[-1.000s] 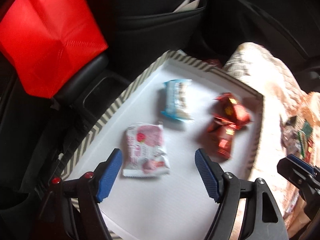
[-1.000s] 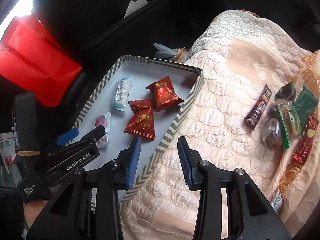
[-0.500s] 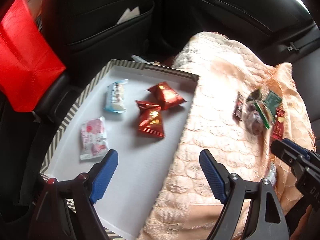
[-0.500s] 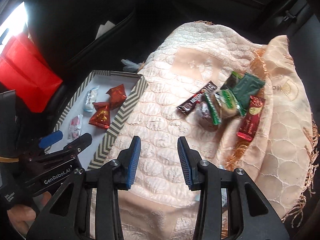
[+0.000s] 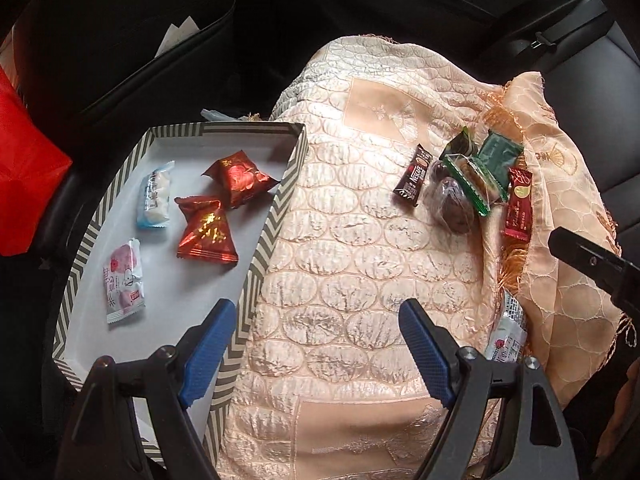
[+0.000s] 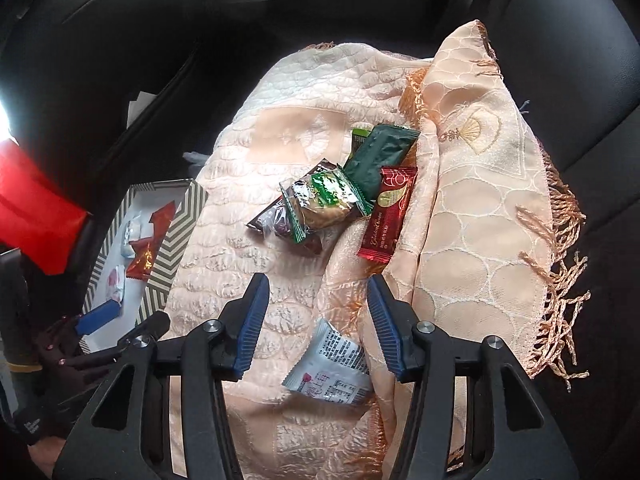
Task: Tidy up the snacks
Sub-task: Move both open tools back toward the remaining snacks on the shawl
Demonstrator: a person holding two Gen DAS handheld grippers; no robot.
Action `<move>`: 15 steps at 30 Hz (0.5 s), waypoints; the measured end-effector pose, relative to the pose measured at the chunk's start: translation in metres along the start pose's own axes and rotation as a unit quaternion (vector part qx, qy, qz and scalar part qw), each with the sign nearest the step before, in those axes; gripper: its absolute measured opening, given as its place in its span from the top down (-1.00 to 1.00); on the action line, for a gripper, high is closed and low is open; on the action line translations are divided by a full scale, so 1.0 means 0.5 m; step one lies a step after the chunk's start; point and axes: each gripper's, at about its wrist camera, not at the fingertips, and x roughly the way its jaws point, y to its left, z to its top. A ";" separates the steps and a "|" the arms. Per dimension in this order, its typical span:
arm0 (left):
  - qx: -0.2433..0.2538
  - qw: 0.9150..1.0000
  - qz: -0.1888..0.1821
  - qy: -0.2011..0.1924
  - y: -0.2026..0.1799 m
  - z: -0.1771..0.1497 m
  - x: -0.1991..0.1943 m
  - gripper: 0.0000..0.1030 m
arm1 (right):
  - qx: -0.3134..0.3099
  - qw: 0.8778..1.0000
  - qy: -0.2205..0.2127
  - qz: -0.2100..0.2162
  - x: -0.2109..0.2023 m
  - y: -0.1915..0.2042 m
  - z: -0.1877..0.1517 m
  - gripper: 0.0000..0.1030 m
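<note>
While the snack pile [image 6: 340, 196] sat on the blanket [image 6: 248, 280], both grippers (left [image 5: 316, 344], right [image 6: 316, 316]) hung wide and empty, right jaws having just opened.

A tray [image 5: 276, 216] is set to the left of the left gripper [image 5: 316, 354], on a car seat, touching a cloth [image 5: 360, 260] that is spread ahead of both grippers. Four packets are laid in the tray: two wrapped sweets [image 5: 208, 232] towards its far right, a small packet [image 5: 154, 196] left of them, and another [image 5: 122, 282] nearer. A heap of snacks [image 6: 344, 196] is piled on the cloth ahead of the right gripper [image 6: 316, 330], with a bar [image 6: 386, 220] at its right edge. One packet [image 6: 332, 372] is lain on the cloth directly below the right gripper's spread jaws, untouched. A bag [image 5: 24, 180] is placed far left, behind the tray.
</note>
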 end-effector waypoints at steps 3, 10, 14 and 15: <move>0.003 1.000 -0.003 0.004 -0.011 0.004 0.006 -0.66 | 0.002 1.000 0.003 0.004 0.006 -0.002 0.006 0.01; 0.009 1.000 -0.001 0.011 -0.017 0.002 0.017 -0.65 | -0.021 0.999 0.032 0.002 0.057 0.011 0.053 -0.12; 0.004 1.000 0.001 0.016 -0.009 0.001 0.026 -0.65 | -0.031 0.998 0.056 -0.002 0.104 0.013 0.098 -0.24; 0.003 1.000 0.001 0.018 -0.007 0.001 0.028 -0.65 | -0.033 0.997 0.064 -0.004 0.117 0.014 0.108 -0.24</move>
